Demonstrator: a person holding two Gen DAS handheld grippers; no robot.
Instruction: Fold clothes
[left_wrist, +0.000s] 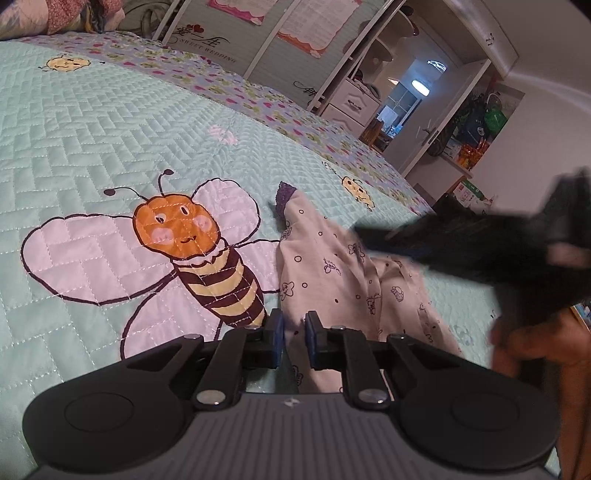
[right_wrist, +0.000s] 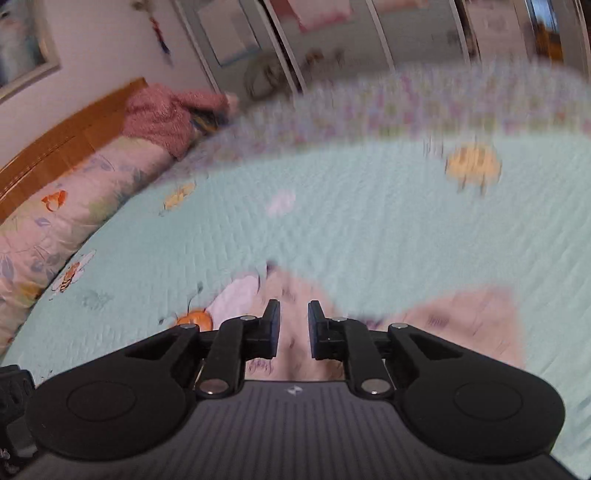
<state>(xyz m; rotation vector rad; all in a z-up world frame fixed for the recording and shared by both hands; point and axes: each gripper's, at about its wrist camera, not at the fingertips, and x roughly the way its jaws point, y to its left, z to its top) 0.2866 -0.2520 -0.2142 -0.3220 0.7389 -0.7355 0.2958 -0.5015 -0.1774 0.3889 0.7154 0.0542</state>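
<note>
pinching the pyjama (left_wrist: 332, 280) cloth on the quilt (left_wrist: 92, 147), the left gripper (left_wrist: 294, 341) holds only a thin fold (it could slip). the right gripper (right_wrist: 294, 330) hangs narrowly parted above the cloth, gripping nothing; blur suggests it could snatch and bunch it.

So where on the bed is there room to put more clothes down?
The widest bare patch of green quilt lies beyond the big bee, up to the flowered border. The right wrist view also shows open quilt past the pink pajamas. It is crowded near you: both tools, left and right, sit over the pajamas there.
</note>
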